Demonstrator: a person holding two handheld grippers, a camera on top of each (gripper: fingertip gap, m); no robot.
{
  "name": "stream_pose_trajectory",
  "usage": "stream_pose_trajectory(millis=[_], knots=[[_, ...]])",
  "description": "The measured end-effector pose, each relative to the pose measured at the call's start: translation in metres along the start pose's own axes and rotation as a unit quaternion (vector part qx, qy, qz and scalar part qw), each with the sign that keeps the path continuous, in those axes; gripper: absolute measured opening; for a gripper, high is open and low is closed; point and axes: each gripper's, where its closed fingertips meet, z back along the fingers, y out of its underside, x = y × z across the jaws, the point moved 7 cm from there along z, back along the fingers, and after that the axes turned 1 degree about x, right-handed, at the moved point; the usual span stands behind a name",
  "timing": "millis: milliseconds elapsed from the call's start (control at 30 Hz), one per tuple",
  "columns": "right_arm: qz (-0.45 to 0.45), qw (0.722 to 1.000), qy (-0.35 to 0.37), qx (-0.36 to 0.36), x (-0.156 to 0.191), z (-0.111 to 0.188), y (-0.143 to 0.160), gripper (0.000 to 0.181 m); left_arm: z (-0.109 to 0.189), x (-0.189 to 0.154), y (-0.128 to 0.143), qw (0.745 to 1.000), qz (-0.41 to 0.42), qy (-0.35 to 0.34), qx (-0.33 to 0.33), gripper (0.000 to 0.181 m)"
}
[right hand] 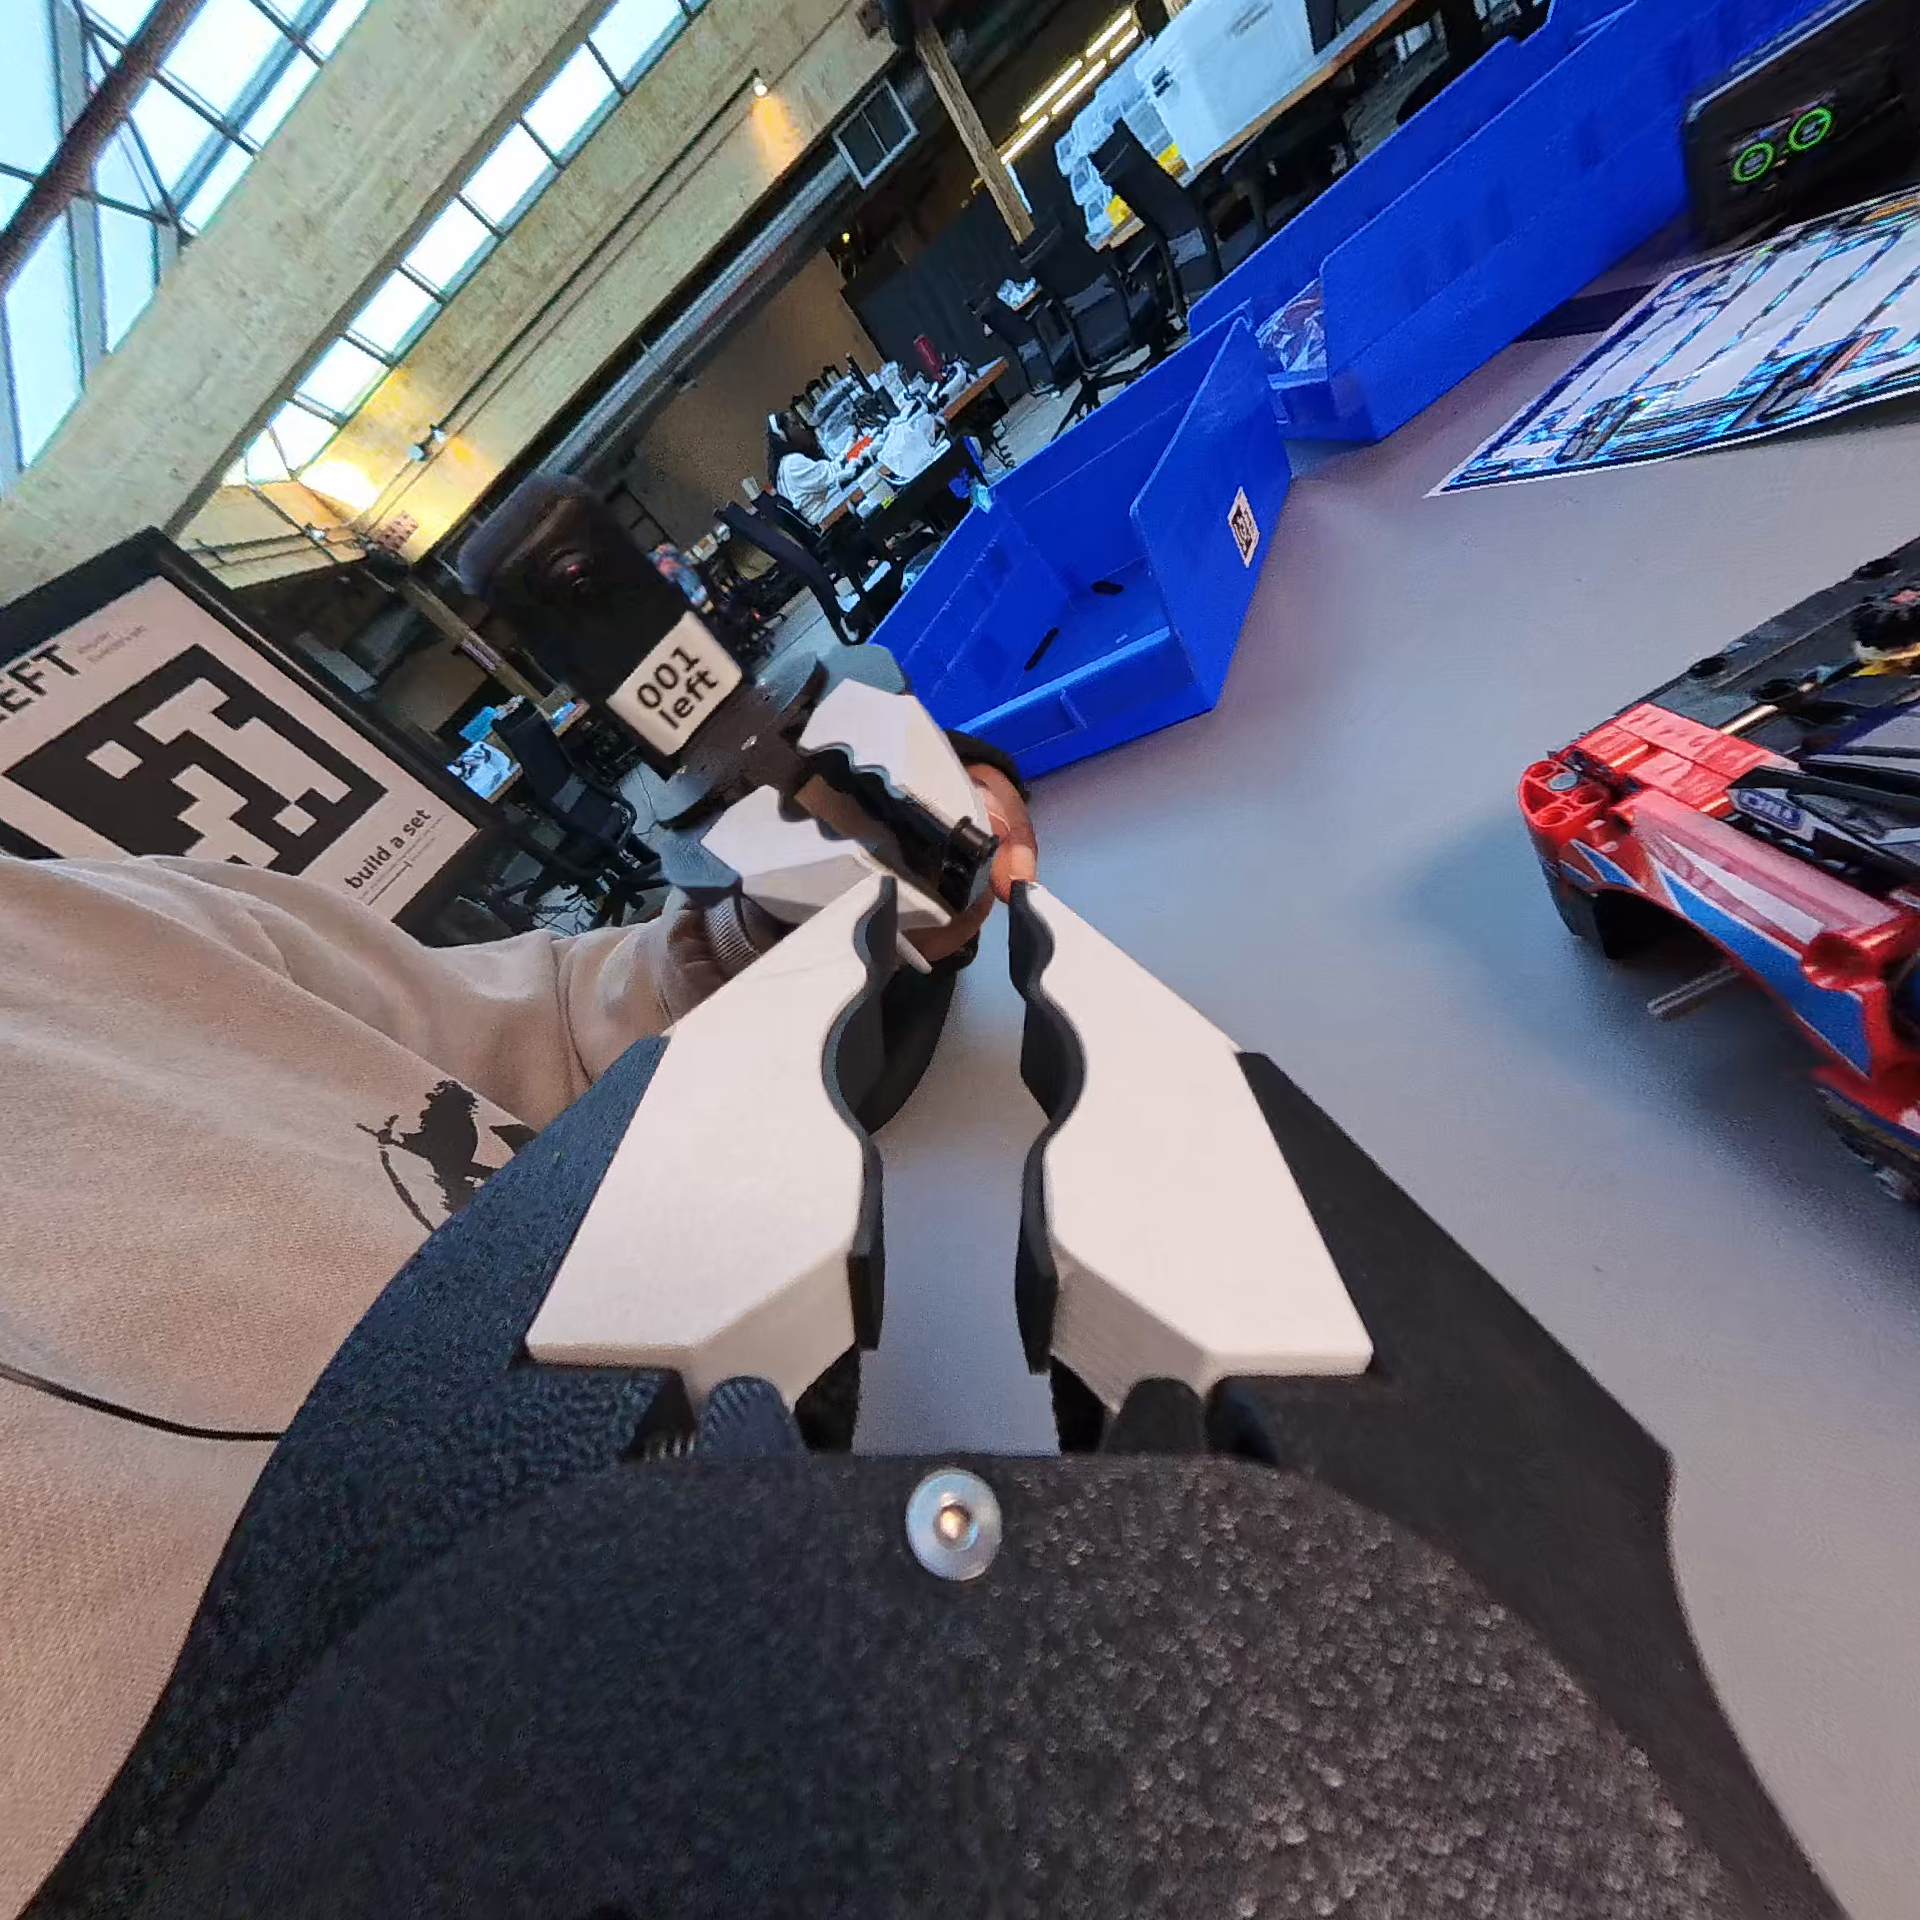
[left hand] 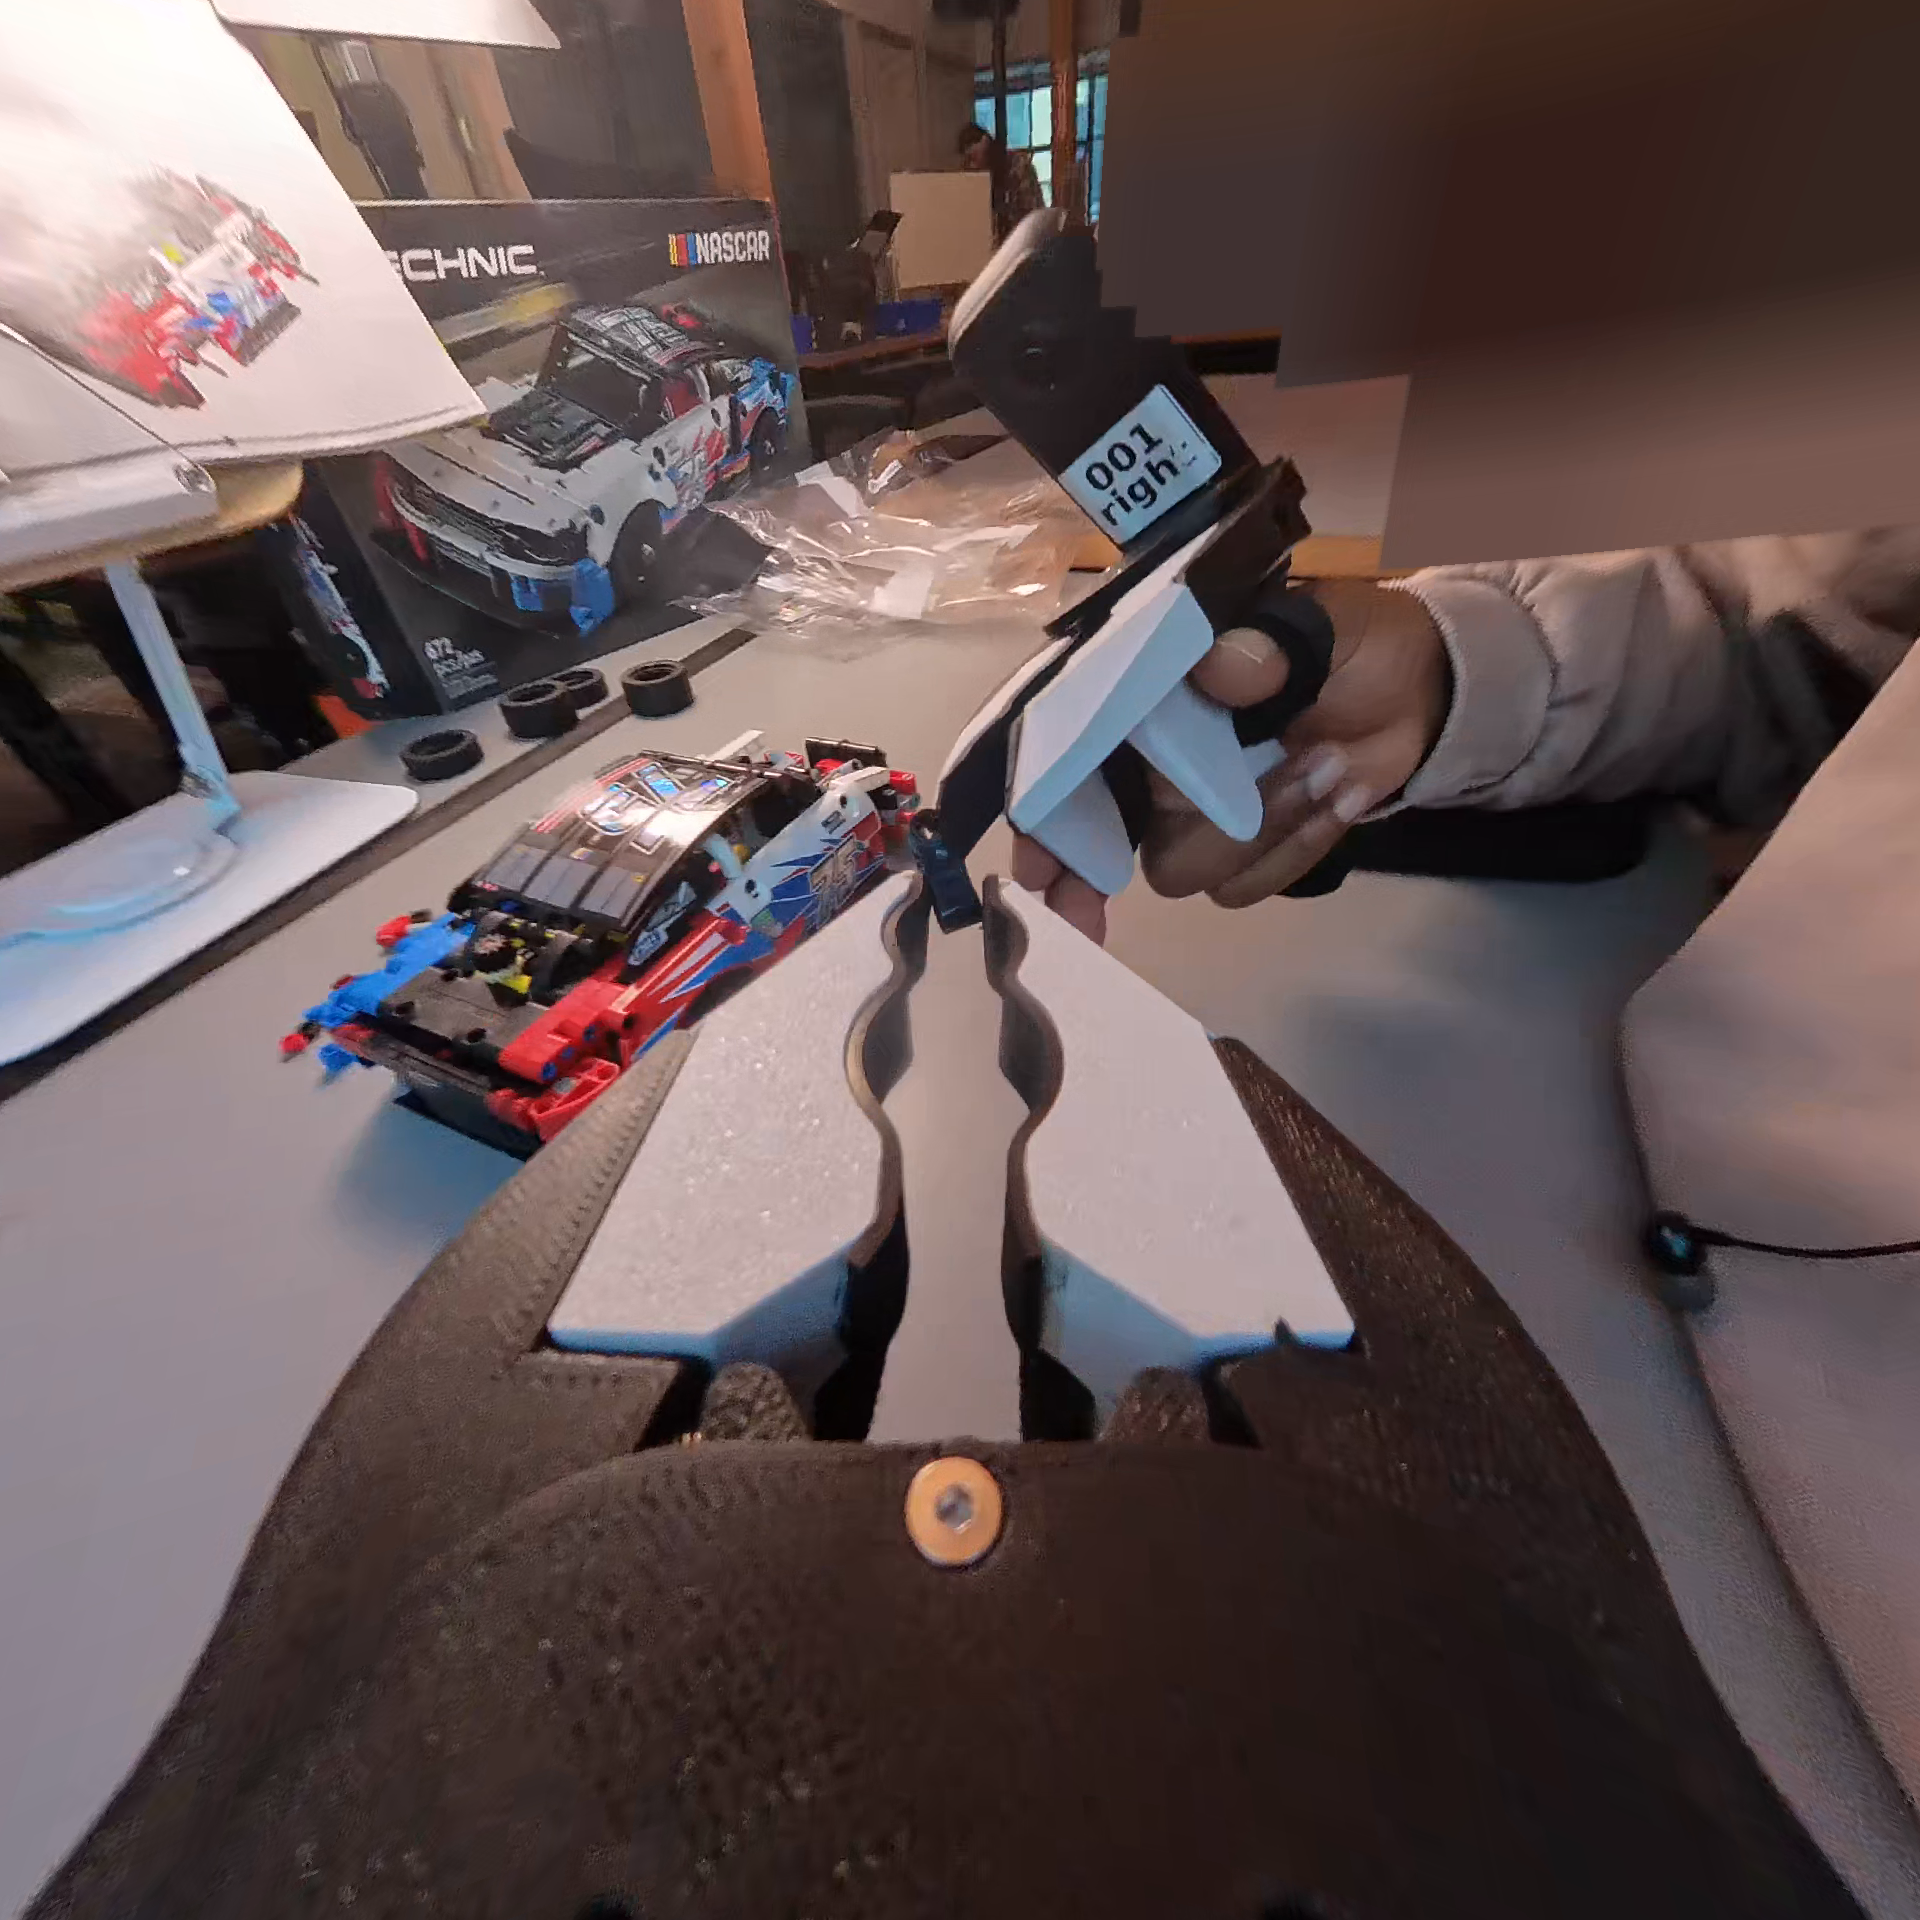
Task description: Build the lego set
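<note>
Both grippers, left gripper [left hand: 951, 899] and right gripper [right hand: 948, 902], meet tip-to-tip above the table [left hand: 208, 1299].

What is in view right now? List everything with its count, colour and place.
Lego car: one, red, white, blue and black, centre.
Tyres: four, black, loose behind the car.
Set box: one, dark, behind the tyres.
Booklet: one, white, on a stand, left.
Plastic bags: clear, beside the box.
Bins: several, blue, in a row past the car.
Small piece: one, dark blue, between the gripper tips.
Left gripper, right gripper: white fingers, black pads, hand-held, tips meeting.
</note>
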Motion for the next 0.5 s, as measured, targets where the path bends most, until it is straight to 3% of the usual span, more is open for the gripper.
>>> stream_pose_trajectory(millis=[133,300,400,500], knots=[[-0.011,1.000,0.008,0.012,-0.005,-0.004,0.004,0.014,-0.004,-0.009,0.003,0.995,-0.086,-0.032,0.029,0.008],[0.013,0.999,0.001,0.029,-0.006,-0.005,0.007,0.006,-0.006,-0.013,0.006,0.991,-0.119,-0.036,0.045,0.008],[0.077,0.996,-0.009,0.054,-0.004,-0.003,0.008,0.006,-0.005,-0.013,0.007,0.998,-0.058,0.006,0.038,0.012],[0.200,0.975,-0.024,0.091,0.004,0.001,0.011,0.006,-0.004,-0.011,0.011,0.995,0.045,0.074,0.040,0.028]])
